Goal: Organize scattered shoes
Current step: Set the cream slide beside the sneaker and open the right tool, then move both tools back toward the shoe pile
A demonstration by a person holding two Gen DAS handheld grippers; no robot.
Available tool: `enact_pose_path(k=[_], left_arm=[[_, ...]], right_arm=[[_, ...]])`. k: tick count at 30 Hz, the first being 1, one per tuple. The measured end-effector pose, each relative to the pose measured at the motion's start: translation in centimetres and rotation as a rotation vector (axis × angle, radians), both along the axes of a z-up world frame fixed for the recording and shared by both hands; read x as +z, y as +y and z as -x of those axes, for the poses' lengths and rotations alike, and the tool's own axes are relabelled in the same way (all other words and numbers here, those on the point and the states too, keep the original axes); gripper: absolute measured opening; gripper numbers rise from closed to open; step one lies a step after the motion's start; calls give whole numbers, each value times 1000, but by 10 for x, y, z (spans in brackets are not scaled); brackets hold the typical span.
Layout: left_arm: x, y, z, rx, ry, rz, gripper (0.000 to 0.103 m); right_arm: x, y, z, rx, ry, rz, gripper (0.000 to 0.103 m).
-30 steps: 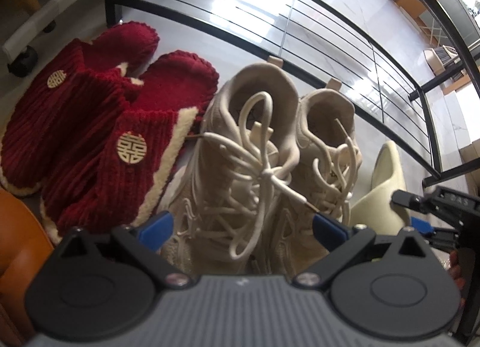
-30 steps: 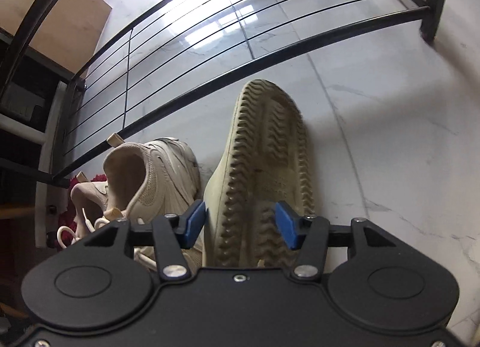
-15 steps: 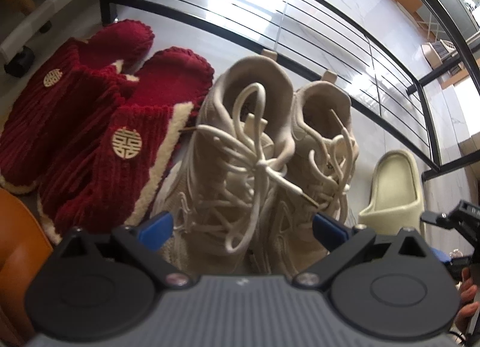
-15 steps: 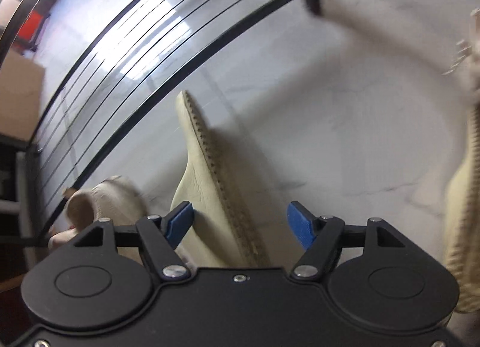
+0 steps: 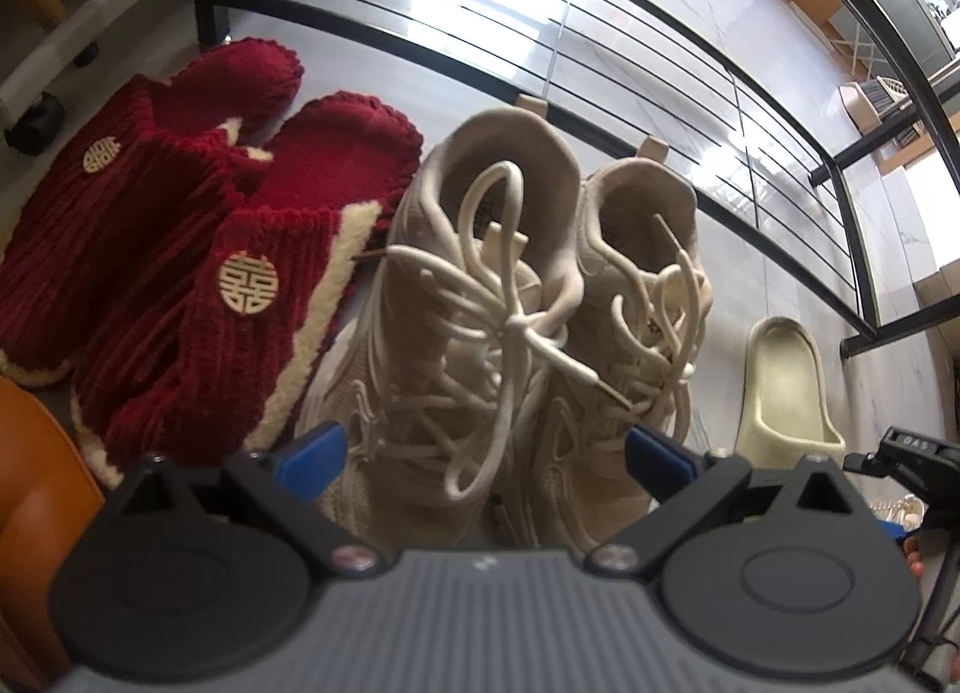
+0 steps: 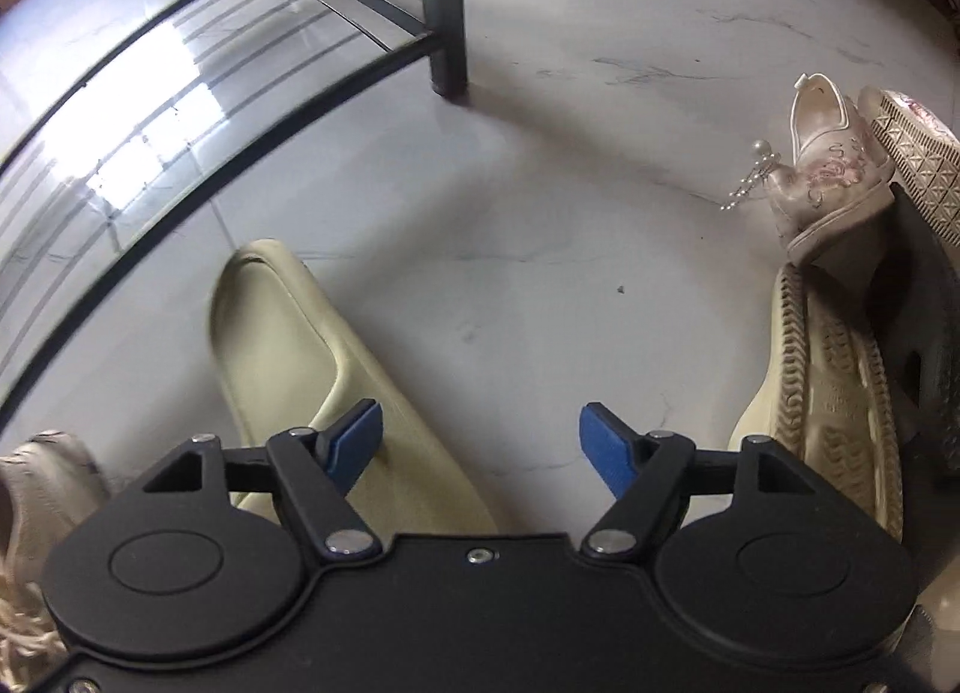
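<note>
A pale yellow slide (image 6: 282,345) lies flat on the marble floor, right of the beige lace-up sneakers (image 5: 480,333). My right gripper (image 6: 480,444) hovers over the slide's edge. Its jaws are opening and the pads press on nothing. The matching slide (image 6: 822,393) lies sole-up at the right. In the left wrist view the first slide (image 5: 786,393) shows beside the sneakers, with the right gripper (image 5: 900,447) at the frame edge. My left gripper (image 5: 486,453) stands wide open above the sneakers' toes. A pair of red knit slippers (image 5: 180,285) sits left of the sneakers.
A black metal rack's low rail (image 5: 600,111) runs behind the row of shoes, and its leg (image 6: 444,3) stands on the floor. A pink embroidered shoe with pearl strings (image 6: 828,183), a patterned sole (image 6: 918,153) and a dark shoe (image 6: 918,345) crowd the right.
The right gripper opened and let go of the yellow slide, which went from standing on edge to lying flat beside the sneakers. That gripper swung right. The left gripper stayed put.
</note>
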State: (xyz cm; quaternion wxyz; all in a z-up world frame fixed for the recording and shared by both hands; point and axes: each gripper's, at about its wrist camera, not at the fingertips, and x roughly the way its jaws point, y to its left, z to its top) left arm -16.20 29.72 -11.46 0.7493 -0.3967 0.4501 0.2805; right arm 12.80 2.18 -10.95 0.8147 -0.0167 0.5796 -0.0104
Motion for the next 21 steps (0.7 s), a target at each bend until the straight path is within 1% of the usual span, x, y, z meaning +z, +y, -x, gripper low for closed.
enact_pose_path(k=[4, 6, 8, 10, 11, 14, 16, 17, 18, 21], left_arm=[[1, 1, 1, 2, -1, -1, 100], [2, 1, 2, 4, -3, -1, 100], [2, 1, 2, 4, -4, -3, 100], [2, 1, 2, 2, -4, -4, 100], [2, 1, 1, 0, -3, -4, 100], [1, -1, 0, -10, 2, -2, 100], [1, 0, 1, -8, 2, 0, 100], [1, 0, 1, -7, 3, 1, 100], [1, 1, 1, -4, 2, 0, 100], [1, 2, 2, 1, 2, -2, 100]], right_arm=[[-8, -5, -6, -34, 19, 4, 74], [-2, -8, -5, -47, 9, -56, 74], [5, -4, -1, -14, -5, -119, 77], [11, 1, 3, 24, -11, -166, 87], [11, 11, 6, 89, 9, -185, 88], [6, 31, 12, 200, 25, -127, 90], [3, 44, 16, 274, 17, -44, 91], [-2, 51, 18, 314, 29, 4, 91], [-6, 54, 19, 331, 43, 18, 91], [-16, 56, 21, 343, 99, 15, 93]])
